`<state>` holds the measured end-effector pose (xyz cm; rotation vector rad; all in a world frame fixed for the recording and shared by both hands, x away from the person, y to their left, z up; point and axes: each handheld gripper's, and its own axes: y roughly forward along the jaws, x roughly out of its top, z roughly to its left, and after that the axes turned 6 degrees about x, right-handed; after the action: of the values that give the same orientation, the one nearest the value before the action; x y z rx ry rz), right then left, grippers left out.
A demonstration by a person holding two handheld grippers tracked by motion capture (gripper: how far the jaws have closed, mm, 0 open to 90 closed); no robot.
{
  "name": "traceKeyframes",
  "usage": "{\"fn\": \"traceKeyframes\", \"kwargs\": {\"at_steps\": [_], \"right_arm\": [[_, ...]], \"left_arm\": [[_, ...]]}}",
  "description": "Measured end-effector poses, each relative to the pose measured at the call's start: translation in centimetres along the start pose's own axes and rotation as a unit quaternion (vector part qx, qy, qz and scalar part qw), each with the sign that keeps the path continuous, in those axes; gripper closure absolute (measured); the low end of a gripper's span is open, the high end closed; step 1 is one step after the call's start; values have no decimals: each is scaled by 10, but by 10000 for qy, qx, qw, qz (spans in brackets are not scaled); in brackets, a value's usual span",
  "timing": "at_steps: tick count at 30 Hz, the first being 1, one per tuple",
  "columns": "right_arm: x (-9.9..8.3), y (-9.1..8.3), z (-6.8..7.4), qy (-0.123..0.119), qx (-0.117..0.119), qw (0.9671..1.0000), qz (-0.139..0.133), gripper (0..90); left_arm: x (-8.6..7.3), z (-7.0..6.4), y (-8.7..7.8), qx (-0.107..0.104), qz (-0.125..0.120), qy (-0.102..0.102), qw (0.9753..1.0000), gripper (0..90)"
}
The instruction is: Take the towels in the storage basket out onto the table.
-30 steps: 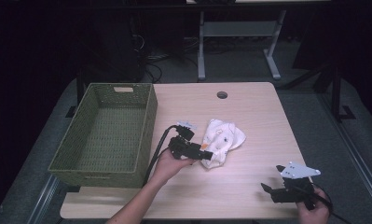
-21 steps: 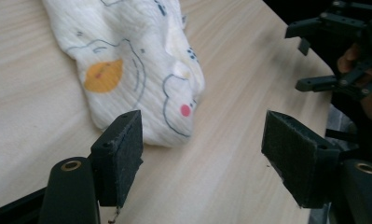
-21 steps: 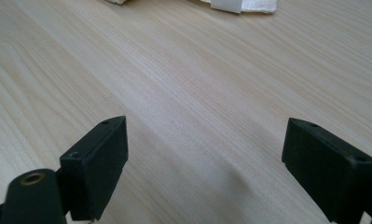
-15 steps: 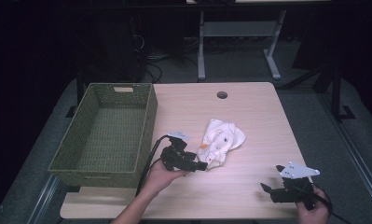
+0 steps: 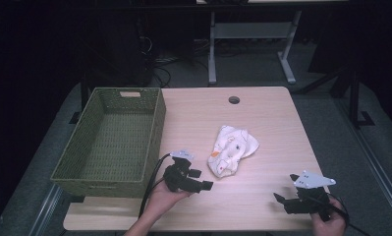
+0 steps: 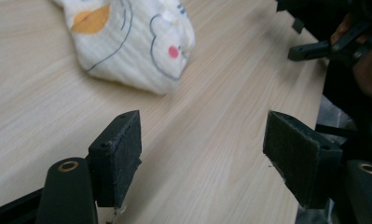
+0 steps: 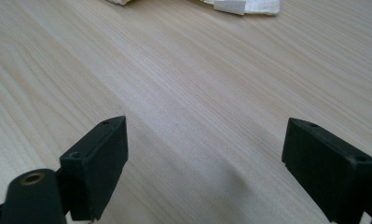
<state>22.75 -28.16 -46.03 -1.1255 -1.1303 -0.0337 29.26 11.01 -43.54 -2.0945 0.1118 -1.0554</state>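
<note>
On the table (image 5: 262, 113) in the high view: white printed cloth (image 5: 231, 150) lies crumpled near the middle, slightly right of centre, flat on the wood, nothing touching it. Green woven basket (image 5: 110, 140) sits along the left edge, well apart from the cloth. Left gripper (image 5: 199, 180) is at the near side, just right of the basket's near corner, held in the person's left hand (image 5: 164, 195), jaws pointing right; the cloth's near end is near it, up and to the right, not in contact. Right gripper (image 5: 284, 199) is at the near right corner with its grey plate on top, held low over the table, jaws pointing left, well apart from the cloth. Left gripper view: left gripper (image 6: 204, 140) jaws spread wide, only bare wood between the pads, nothing pinched. Cloth (image 6: 127, 42) lies beyond the jaws toward the upper left, orange patch and a red-dot cartoon print visible, clear gap to the pads. Right gripper (image 6: 314, 44) shows far off at upper right. Right gripper view: right gripper (image 7: 204, 158) jaws also spread wide over bare table, holding nothing. Edge of the cloth (image 7: 239, 5) at the far top of frame, well apart from the pads.
</note>
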Motion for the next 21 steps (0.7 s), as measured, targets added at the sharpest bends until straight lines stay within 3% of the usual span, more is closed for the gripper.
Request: {"fn": "traceKeyframes", "kwargs": {"at_steps": [15, 21], "right_arm": [[2, 1, 1, -38, 31, 10000, 18, 140], [4, 3, 2, -137, 88, 9999, 49, 140]], "left_arm": [[-24, -2, -3, -8, 105, 71, 9999, 278], [-29, -6, -4, -27, 93, 215, 9997, 274]]}}
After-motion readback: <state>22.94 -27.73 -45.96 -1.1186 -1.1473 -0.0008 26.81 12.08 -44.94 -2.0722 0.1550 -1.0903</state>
